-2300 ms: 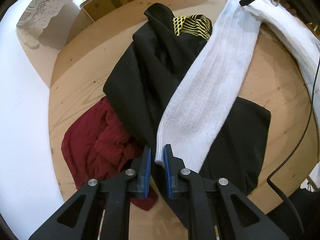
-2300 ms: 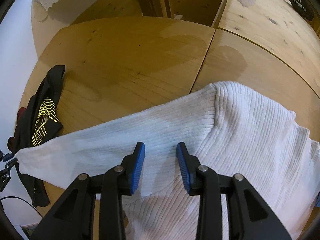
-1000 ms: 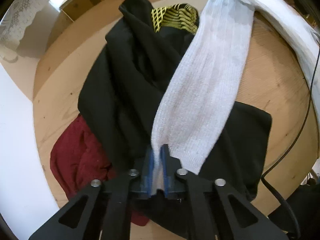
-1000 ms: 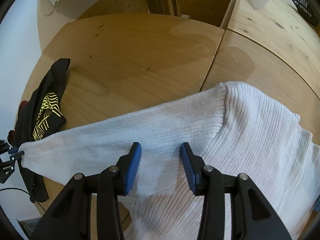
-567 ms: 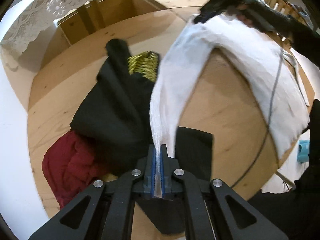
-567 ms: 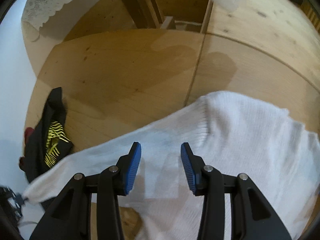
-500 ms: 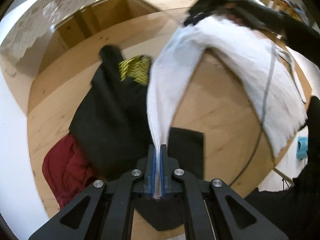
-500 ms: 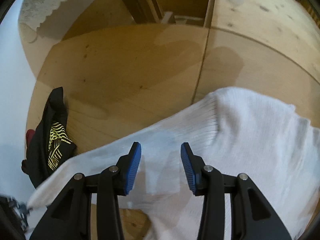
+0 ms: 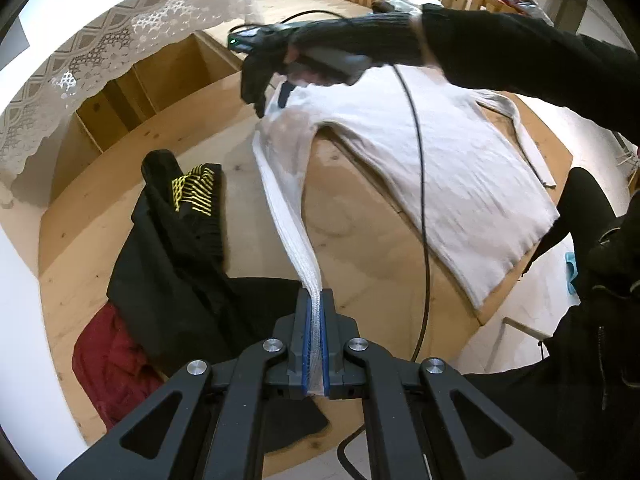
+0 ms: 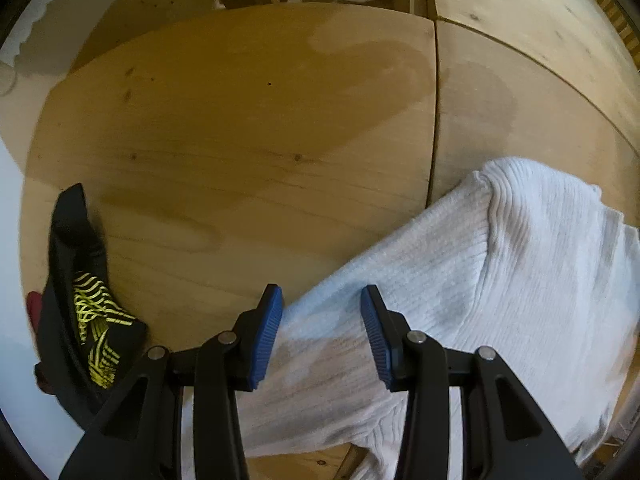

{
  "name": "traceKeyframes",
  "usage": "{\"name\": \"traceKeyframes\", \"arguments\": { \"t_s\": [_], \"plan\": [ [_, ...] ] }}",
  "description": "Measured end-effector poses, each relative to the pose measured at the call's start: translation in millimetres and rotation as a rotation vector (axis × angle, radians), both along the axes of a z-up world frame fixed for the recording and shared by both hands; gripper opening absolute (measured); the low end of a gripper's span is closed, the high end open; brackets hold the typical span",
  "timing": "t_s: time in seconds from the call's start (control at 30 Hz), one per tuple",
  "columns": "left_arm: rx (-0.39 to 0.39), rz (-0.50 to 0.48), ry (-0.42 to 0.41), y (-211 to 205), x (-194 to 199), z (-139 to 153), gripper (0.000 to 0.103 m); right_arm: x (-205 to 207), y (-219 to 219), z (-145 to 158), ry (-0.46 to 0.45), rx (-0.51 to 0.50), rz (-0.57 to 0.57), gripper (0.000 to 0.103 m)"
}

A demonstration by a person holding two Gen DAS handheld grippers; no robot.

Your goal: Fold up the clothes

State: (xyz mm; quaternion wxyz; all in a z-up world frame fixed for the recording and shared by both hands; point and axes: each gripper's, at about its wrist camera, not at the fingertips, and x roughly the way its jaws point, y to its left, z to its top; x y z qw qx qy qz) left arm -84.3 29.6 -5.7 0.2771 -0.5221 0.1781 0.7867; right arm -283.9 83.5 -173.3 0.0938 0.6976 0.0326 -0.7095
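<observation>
The white ribbed sweater lies spread on the right part of the round wooden table, its hem hanging over the near right edge, while one sleeve is stretched taut and lifted off the wood, running from the shoulder down to the left gripper, which is clenched on the cuff with the knit squeezed between its blue pads. The right gripper hovers pointing down over the sleeve's root near the shoulder; its jaws stand apart astride the cloth without pinching it, seemingly placed to mark or pin the fold line. The step in hand looks like folding the sleeve in across the body: the next move calls for carrying the cuff over toward the sweater's chest and laying it flat, keeping tension so the rib does not bunch, with the right side steadying the shoulder. To the left lie a black garment with a yellow pattern and, nearest the left edge, a dark red garment; a black cable trails across the sweater. Compared with the earlier views, the sleeve no longer rests on the black garment: it has been raised and drawn clear, the left claw that stood open around the cuff has closed on it, and the sweater's body now fills more of the left view.
</observation>
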Motion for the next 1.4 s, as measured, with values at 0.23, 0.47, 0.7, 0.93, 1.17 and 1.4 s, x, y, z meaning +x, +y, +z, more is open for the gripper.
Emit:
{"name": "traceKeyframes", "arguments": {
  "t_s": [0.23,0.47,0.7,0.93,1.17,1.4],
  "plan": [
    [-0.022,0.009,0.016,2,6,4,0.003,-2,8,1,0.008,-0.075,0.000,0.006],
    [0.050,-0.040,0.066,36,15,30,0.003,-7,67,23,-0.016,-0.222,-0.061,0.005],
    [0.137,-0.226,0.018,134,42,11,0.003,2,113,36,-0.015,-0.242,-0.042,0.005],
    [0.085,-0.409,-0.094,231,73,-68,0.003,10,152,18,-0.013,-0.191,-0.015,0.005],
    [-0.032,-0.422,-0.160,251,85,-102,0.013,24,161,-6,-0.016,-0.190,0.026,0.010],
    [0.036,-0.313,-0.162,228,103,-71,0.034,60,141,34,0.195,0.127,0.233,0.037]
  ]
}}
